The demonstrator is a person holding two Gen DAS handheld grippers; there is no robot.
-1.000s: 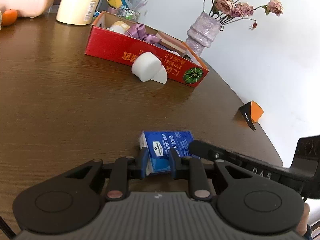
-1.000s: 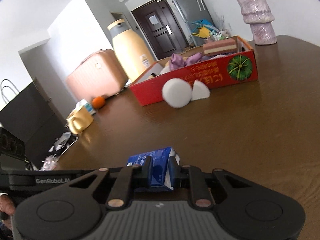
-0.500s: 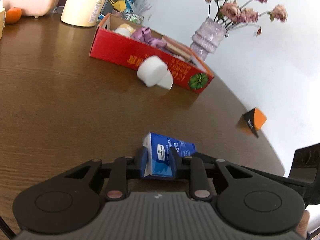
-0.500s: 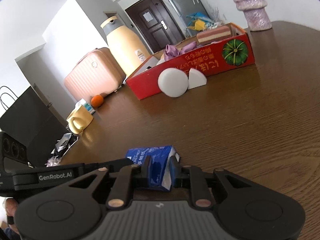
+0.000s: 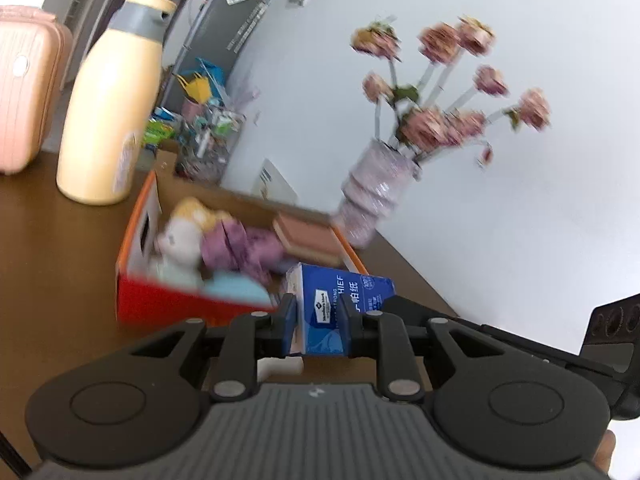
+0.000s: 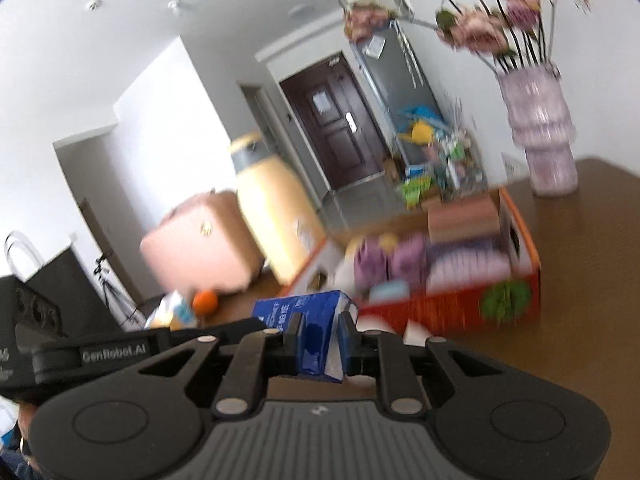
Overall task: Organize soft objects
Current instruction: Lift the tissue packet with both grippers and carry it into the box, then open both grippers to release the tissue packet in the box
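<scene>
1. Now we've got both jaws clamped narrow on the blue tissue pack (image 5: 340, 308): left gripper (image 5: 318, 322) on one end, right gripper (image 6: 320, 344) on the other.
2. We hold it off the table (image 5: 48, 264).
3. Red box (image 5: 160, 300) sits at eleven o'clock.

We note two matte black plastic grippers (image 5: 318, 322) (image 6: 319, 334): ribbed grey housing, round silver screws, white "GenRobot.AI" lettering.

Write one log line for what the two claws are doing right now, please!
left claw: shut on tissue pack | right claw: shut on same pack | pack: off table, near red box | view: blurred
</scene>
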